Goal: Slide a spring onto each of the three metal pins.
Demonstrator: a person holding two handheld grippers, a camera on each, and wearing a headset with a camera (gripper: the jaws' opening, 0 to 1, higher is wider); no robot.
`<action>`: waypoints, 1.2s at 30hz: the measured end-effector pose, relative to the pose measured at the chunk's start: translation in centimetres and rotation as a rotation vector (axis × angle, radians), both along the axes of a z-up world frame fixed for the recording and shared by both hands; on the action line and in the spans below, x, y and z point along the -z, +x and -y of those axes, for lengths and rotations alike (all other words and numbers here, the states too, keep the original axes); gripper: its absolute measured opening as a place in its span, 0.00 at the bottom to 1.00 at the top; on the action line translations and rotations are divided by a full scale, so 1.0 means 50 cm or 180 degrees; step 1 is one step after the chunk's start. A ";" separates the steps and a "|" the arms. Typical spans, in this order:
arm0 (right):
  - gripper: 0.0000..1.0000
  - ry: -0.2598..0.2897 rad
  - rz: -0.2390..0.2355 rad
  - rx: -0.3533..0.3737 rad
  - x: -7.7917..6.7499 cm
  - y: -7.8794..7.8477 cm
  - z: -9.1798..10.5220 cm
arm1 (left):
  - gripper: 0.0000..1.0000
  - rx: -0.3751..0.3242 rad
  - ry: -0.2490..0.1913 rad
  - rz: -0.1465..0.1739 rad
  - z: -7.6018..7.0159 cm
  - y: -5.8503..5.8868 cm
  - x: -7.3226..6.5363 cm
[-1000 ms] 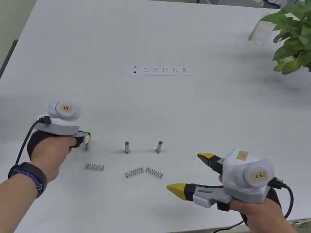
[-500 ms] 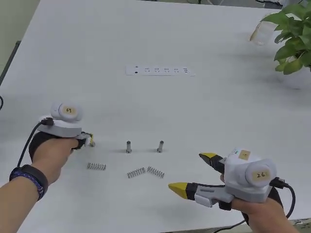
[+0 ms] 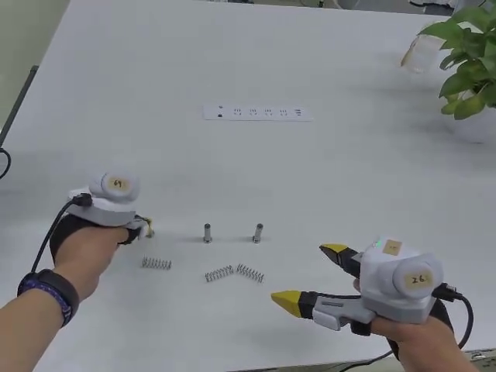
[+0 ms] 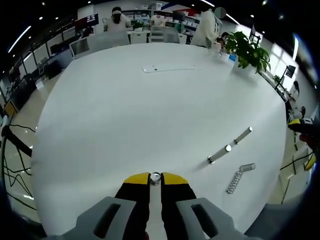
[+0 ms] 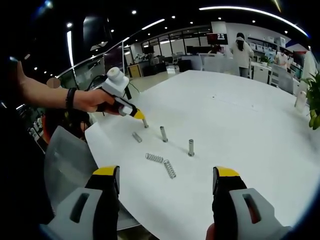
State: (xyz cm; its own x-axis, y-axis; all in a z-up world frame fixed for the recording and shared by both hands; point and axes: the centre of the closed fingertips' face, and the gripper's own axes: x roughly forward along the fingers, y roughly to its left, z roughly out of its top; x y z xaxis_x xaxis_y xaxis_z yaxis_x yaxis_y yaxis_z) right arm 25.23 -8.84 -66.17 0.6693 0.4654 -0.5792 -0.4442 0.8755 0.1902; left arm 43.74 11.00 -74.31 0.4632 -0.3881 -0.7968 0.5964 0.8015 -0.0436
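Observation:
Three short metal pins stand upright in a row on the white table. My left gripper [image 3: 145, 228] is shut on the leftmost pin [image 4: 155, 176], gripping it near the top. The middle pin [image 3: 207, 232] and the right pin [image 3: 258, 232] stand free. Three springs lie flat in front of them: a left spring [image 3: 156, 263], and a middle spring [image 3: 219, 273] touching a right spring [image 3: 249, 272] in a shallow V. My right gripper [image 3: 310, 274] hovers wide open right of the springs, nothing between its fingers. In the right gripper view the springs [image 5: 154, 158] lie ahead of the right gripper [image 5: 166, 175].
A white power strip [image 3: 258, 113] lies flat further back on the table. A green plant [image 3: 469, 54] and a clear cup [image 3: 418, 50] stand at the far right. The table's front edge [image 3: 232, 364] runs just below the right gripper.
The head camera has shifted a little. Both grippers, the pins and the springs keep their places.

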 end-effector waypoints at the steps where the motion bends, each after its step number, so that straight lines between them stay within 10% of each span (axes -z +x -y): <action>1: 0.75 0.0001 0.0001 0.0000 0.000 0.000 0.000 | 0.00 0.0002 0.0002 0.0001 0.000 0.000 0.000; 36: 0.74 -0.0002 -0.0013 -0.0029 0.005 -0.005 -0.004 | 0.00 0.0183 0.0037 0.0087 0.019 -0.028 -0.002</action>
State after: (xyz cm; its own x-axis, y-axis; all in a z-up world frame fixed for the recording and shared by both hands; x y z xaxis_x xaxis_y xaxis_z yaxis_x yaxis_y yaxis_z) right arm 25.01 -8.63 -66.40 0.6627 0.4712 -0.5821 -0.4515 0.8715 0.1914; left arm 42.33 10.04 -74.20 0.4621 -0.4053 -0.7888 0.6423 0.7662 -0.0175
